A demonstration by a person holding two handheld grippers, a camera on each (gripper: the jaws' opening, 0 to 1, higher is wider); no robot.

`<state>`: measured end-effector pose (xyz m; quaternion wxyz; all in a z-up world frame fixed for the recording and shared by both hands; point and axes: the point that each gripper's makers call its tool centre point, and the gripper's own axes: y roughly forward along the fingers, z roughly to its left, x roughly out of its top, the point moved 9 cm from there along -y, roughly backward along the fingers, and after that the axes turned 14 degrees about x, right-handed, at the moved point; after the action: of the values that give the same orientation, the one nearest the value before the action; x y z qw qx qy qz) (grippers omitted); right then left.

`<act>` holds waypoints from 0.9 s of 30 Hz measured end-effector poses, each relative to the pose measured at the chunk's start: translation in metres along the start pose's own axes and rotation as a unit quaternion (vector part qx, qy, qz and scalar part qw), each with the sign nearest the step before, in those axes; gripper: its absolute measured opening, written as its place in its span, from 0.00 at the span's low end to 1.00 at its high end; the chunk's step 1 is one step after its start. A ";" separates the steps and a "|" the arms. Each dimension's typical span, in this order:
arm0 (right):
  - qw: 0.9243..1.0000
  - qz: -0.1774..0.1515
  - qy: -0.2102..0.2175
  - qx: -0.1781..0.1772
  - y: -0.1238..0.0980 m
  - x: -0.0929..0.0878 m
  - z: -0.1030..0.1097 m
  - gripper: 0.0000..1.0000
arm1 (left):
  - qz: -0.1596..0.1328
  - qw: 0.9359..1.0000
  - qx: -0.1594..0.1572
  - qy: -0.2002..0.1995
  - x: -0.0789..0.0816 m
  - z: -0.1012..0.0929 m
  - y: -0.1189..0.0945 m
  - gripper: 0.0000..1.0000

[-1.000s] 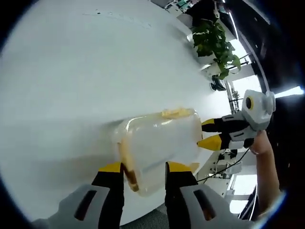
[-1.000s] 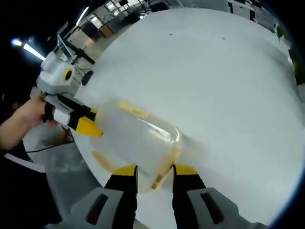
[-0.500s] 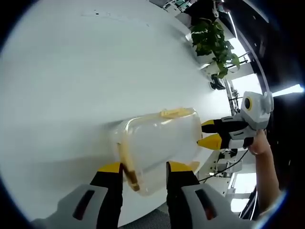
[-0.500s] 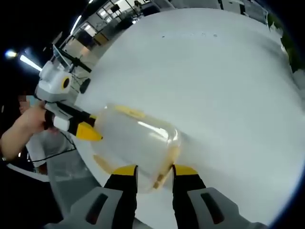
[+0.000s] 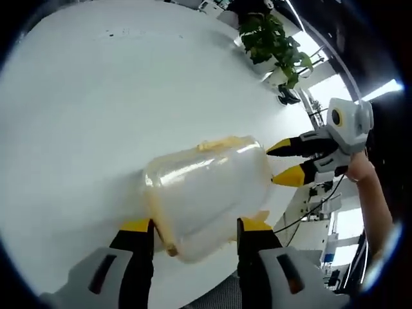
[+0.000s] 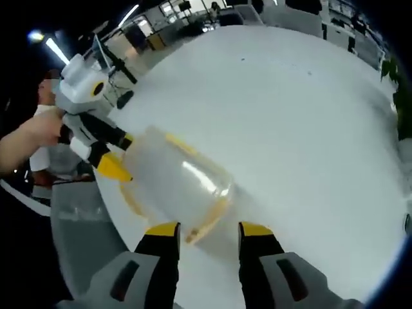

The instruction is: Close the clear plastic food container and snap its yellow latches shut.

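Note:
The clear plastic food container [image 5: 206,193] lies at the white table's near edge with its lid on. A yellow latch [image 5: 215,143] shows on its upper side, and a yellow rim [image 5: 158,219] runs round its near end. My left gripper [image 5: 196,226] is open, its yellow-tipped jaws flanking that end. My right gripper [image 5: 283,162] stands open at the container's far end, held by a hand. In the right gripper view the container [image 6: 170,183] lies between my right gripper [image 6: 208,230], open around its yellow-rimmed end, and my left gripper [image 6: 112,158] at the opposite end.
The round white table [image 5: 96,96] stretches wide beyond the container, and its edge [image 6: 122,238] runs just beneath it. A potted plant [image 5: 267,38] stands past the far rim. A person [image 6: 38,122] holds the left gripper, with office furniture behind.
The jaws of both grippers stand slightly wider apart than before. Both cameras have shifted a little, and the container stays between the two grippers.

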<state>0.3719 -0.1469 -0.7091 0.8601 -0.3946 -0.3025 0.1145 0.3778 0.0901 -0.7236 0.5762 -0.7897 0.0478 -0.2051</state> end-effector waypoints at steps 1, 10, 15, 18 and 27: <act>1.000 -0.002 -0.002 0.001 -0.002 0.002 0.001 0.35 | 0.001 1.000 0.000 0.003 0.000 0.001 0.000 0.55; 0.999 -0.016 -0.045 0.007 0.003 0.015 0.011 0.32 | 0.011 1.000 -0.004 -0.010 -0.002 0.009 0.001 0.54; 0.999 0.000 -0.051 0.005 0.012 0.011 0.012 0.31 | 0.008 1.000 0.011 -0.003 -0.002 0.011 0.002 0.64; 0.998 0.000 -0.055 0.003 0.010 0.011 0.013 0.31 | -0.001 1.000 0.015 -0.001 -0.001 0.013 -0.002 0.62; 0.997 -0.011 -0.074 0.006 0.004 0.025 0.018 0.31 | -0.025 0.999 0.022 0.019 0.008 0.020 -0.017 0.62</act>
<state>0.3809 -0.1224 -0.6916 0.8389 -0.3765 -0.3687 0.1361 0.3898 0.1109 -0.7110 0.5873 -0.7735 0.0346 -0.2357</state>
